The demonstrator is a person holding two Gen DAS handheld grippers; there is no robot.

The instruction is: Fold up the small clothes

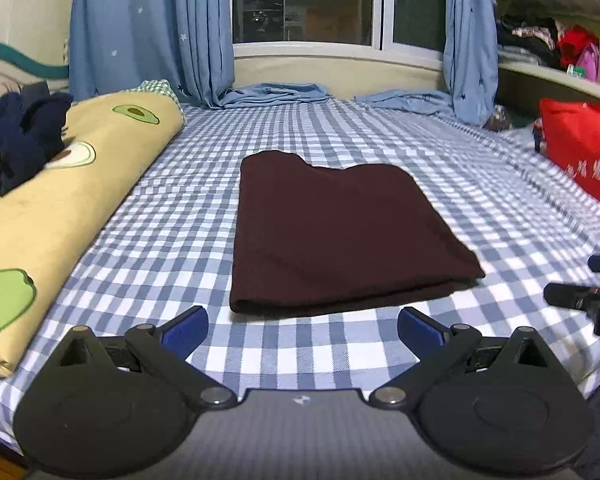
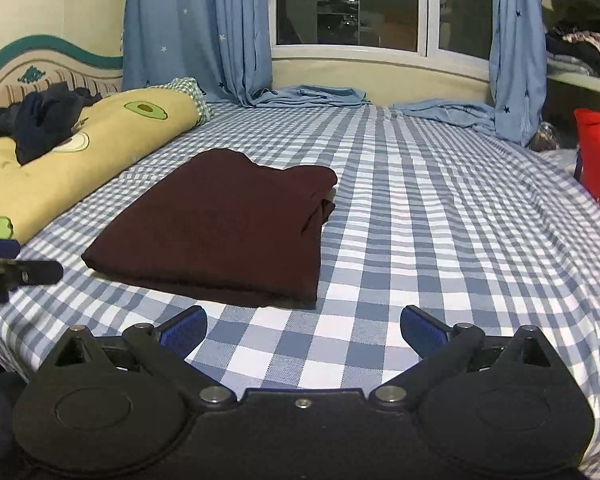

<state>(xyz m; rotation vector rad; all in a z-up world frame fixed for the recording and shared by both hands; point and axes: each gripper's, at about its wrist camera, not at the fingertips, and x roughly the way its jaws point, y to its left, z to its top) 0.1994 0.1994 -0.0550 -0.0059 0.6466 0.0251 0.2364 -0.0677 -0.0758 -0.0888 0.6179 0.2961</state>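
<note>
A dark maroon garment [image 1: 332, 232], soft and matte, lies folded into a thick rectangle on the blue-and-white checked sheet [image 1: 460, 208], its doubled edge toward the cameras. Both grippers hover just short of it, touching nothing. The left gripper [image 1: 302, 326] stands wide open, blue ribbed pads [image 1: 184, 330] apart. The right gripper [image 2: 304, 326] is likewise spread, empty. A yellow avocado-print quilt [image 1: 80, 192], rolled, lies along the left.

Left hand-held gripper [image 1: 302, 326] and right hand-held gripper [image 2: 303, 326] gape wide (both empty).
</note>
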